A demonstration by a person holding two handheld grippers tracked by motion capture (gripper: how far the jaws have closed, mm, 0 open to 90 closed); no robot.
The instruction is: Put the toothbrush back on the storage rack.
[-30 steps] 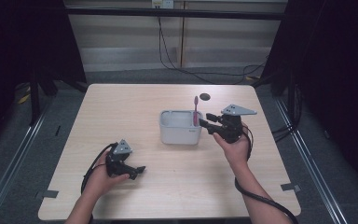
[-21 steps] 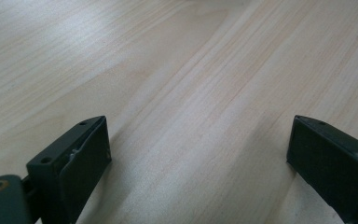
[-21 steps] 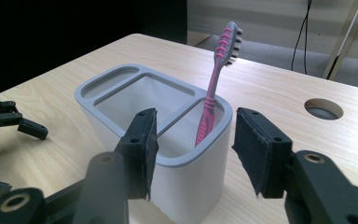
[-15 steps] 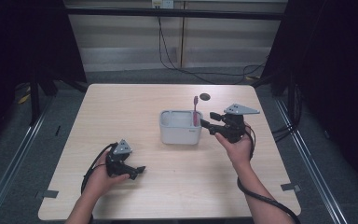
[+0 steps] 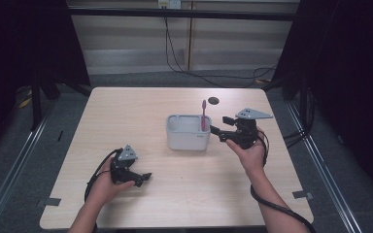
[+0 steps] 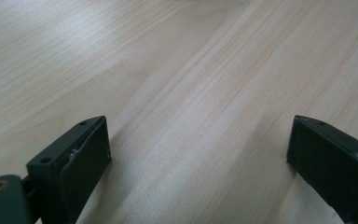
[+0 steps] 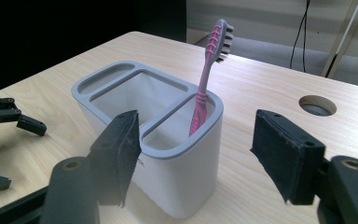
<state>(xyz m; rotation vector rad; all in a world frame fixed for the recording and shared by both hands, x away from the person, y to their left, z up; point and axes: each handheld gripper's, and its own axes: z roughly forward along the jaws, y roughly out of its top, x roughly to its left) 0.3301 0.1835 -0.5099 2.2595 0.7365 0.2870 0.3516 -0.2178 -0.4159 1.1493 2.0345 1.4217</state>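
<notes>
The left gripper lies low on the desk, jaws spread with bare wood between them. The right gripper has just been opening, its jaws wide apart and gripping nothing. Just ahead of it stands the grey holder; the pink toothbrush leans upright in its nearest compartment.

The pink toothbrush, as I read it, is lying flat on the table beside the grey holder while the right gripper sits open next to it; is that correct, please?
Not quite: the pink toothbrush stands upright inside the grey holder, in its end compartment, as the right gripper view shows. The right gripper is indeed open next to the holder, its jaws having just been opening with nothing pressed between them.
</notes>
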